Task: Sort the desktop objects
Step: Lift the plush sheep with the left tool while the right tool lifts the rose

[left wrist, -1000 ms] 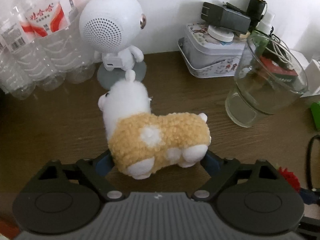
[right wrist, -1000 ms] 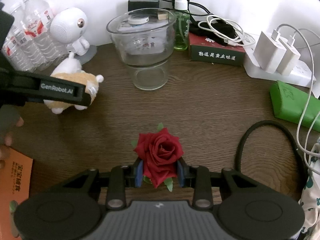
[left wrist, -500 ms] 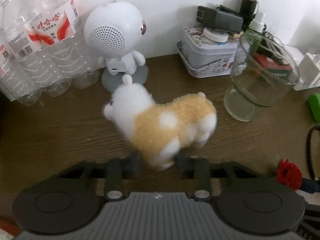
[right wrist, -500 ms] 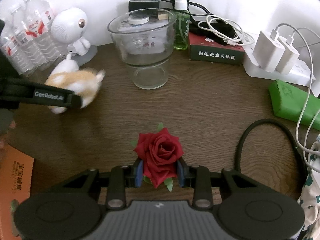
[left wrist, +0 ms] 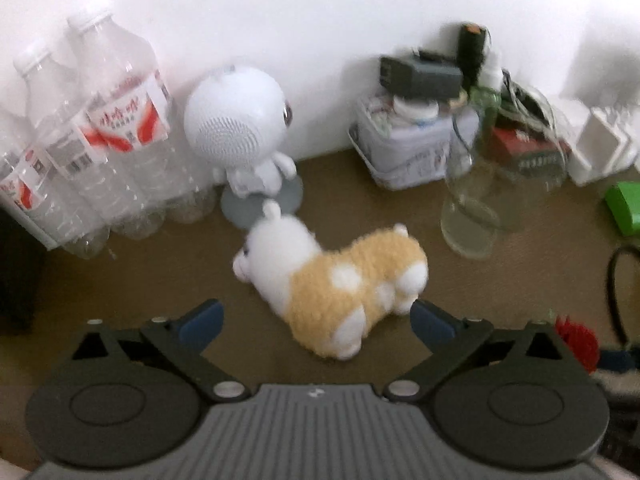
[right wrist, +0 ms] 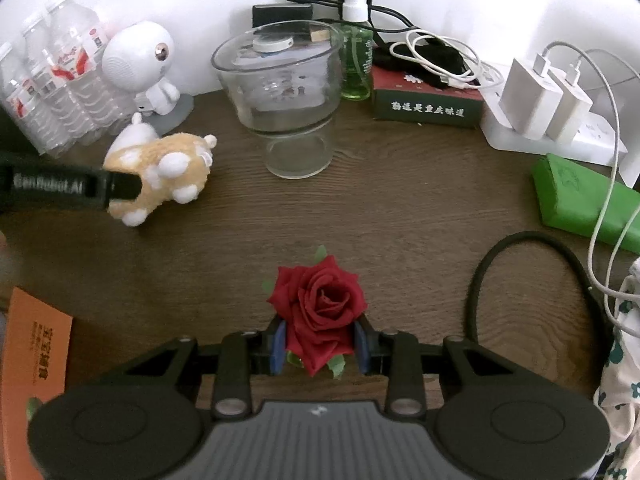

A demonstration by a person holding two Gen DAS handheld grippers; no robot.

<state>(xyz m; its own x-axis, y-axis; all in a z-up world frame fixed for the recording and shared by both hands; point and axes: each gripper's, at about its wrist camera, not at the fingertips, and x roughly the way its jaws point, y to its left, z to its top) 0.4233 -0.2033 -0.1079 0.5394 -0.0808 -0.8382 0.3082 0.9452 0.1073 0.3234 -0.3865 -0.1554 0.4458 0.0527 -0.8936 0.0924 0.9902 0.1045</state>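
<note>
Left gripper (left wrist: 316, 318) wide open, plush alpaca (left wrist: 336, 280) loose between fingers; right gripper (right wrist: 320, 346) clamped on red rose (right wrist: 318, 310). Risked crushing petals, tipping glass vase (right wrist: 286, 96).

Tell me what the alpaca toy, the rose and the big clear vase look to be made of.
Alpaca toy: plush fabric, curly tan and white pile, matte and fuzzy.
Rose: probably artificial, cloth-like petals with an even matte red; the right gripper clamps it.
Vase: clear glass or hard plastic; see-through with bright rim reflections, so I cannot say which.
</note>
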